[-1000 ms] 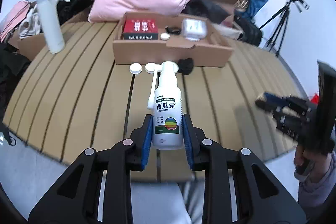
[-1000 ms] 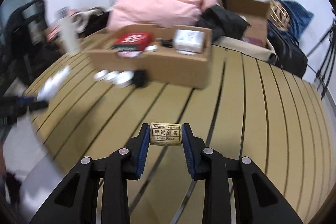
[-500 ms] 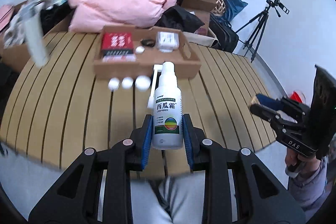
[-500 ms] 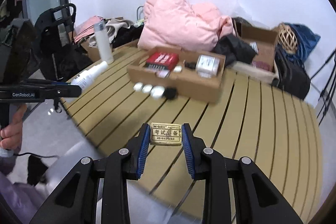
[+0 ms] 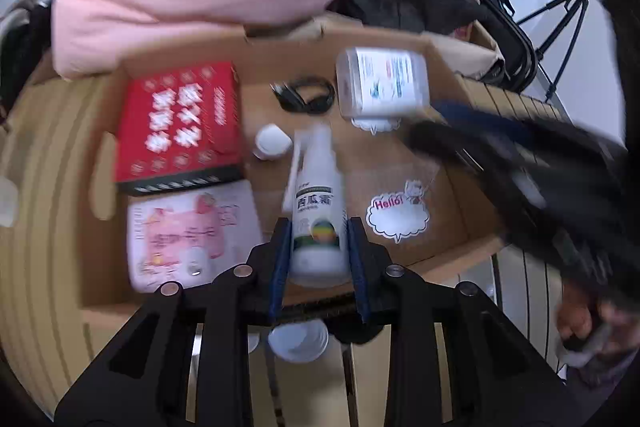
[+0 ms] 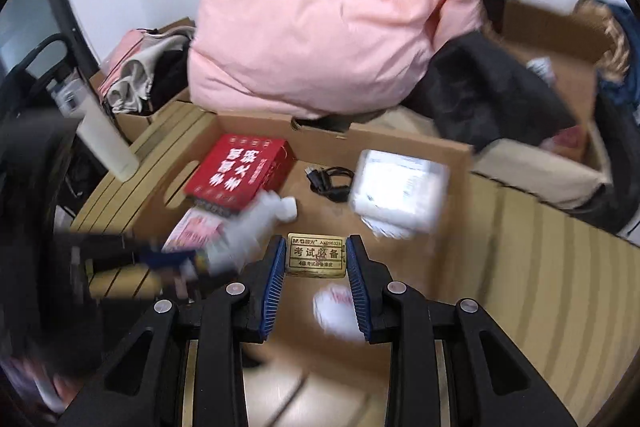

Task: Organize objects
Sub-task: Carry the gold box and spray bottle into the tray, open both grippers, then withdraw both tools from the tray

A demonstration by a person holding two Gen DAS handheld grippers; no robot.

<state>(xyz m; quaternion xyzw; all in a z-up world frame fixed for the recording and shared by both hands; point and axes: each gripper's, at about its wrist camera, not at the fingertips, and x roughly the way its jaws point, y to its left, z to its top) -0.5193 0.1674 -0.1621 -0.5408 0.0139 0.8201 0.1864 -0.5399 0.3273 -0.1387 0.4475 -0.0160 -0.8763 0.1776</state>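
While your left tool (image 5: 319,239) gripped the bottle (image 5: 318,211) and your right tool (image 6: 316,259) the eraser (image 6: 317,255) over the part-filled box (image 5: 460,227), neither was placed yet.

Bottle (image 5: 318,211), eraser (image 6: 316,255) above box (image 5: 456,223)

Gold eraser box (image 6: 316,254): "M&G", "考试必备", "4B". Speech-bubble sticker (image 5: 398,214): "Hello!". Spray bottle (image 5: 319,203): "西瓜霜".
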